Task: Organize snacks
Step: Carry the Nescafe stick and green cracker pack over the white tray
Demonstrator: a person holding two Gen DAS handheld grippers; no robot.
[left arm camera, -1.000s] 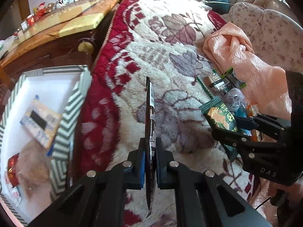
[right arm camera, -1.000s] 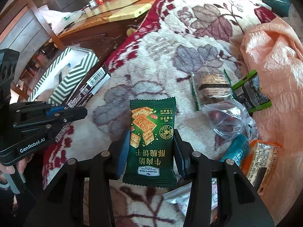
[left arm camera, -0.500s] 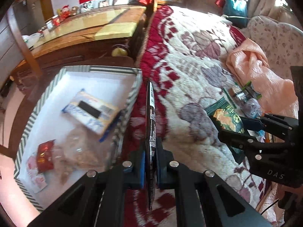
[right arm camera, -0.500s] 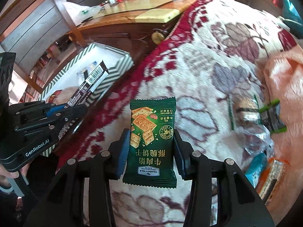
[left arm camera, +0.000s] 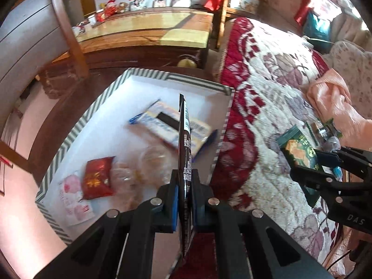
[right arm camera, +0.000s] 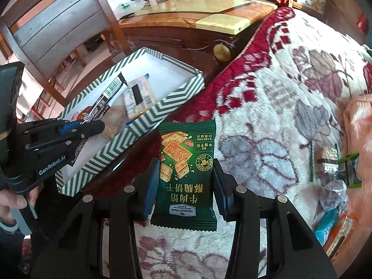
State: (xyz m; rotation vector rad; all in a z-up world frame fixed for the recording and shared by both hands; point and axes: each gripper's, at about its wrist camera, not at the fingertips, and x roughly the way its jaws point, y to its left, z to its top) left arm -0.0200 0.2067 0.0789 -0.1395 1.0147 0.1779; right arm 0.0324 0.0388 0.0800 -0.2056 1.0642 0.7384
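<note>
Two light, crinkly, crush-prone snack packs: dark flat packet (left arm camera: pixel 184 139), edge-on above striped box (left arm camera: pixel 148 74), clamped low in left tool (left arm camera: pixel 184 200); green cracker pack (right arm camera: pixel 186 169), just beside box, gripped by side seams in right tool (right arm camera: pixel 184 186).

Ahead of the left gripper's fingers (left arm camera: pixel 173 193) lies the box (left arm camera: pixel 223 125), several snack packets (left arm camera: pixel 97 177) inside. The blanket (left arm camera: pixel 267 121) spreads to its right. More snacks (right arm camera: pixel 334 183), perhaps five, lie right of the right gripper's fingers (right arm camera: pixel 219 186).
</note>
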